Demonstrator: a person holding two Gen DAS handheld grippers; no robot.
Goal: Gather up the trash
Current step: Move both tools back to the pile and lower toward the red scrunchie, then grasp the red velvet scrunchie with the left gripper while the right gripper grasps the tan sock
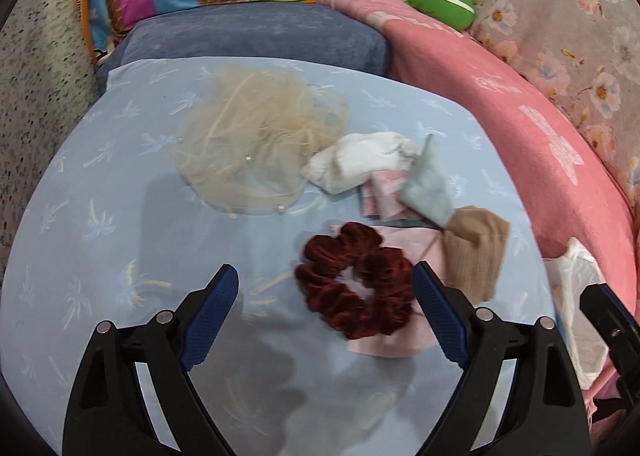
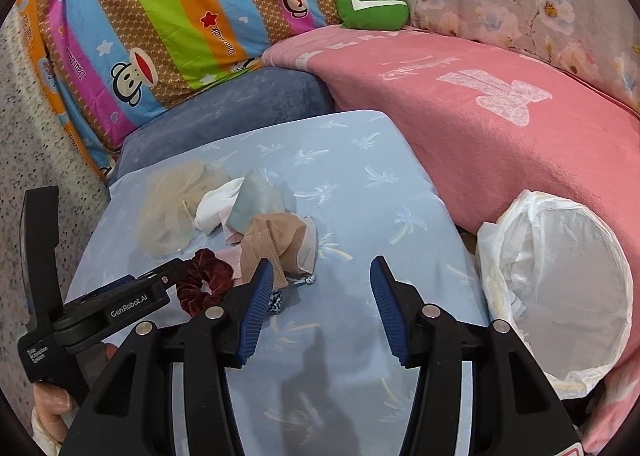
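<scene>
Velvet, dark red, the scrunchie lies on the pale blue pillow at the near edge of a small heap of scraps, just ahead of the left gripper and off-centre toward its right-hand finger, whose fingers stand wide apart with nothing between them. The right gripper hangs further right over bare pillow, fingers about half open and empty, with the white-lined bin on its right. My guess: the left hand is nearer the scrunchie, the right nearer the bin

Dark red scrunchie, pale blue palm-print sheet
</scene>
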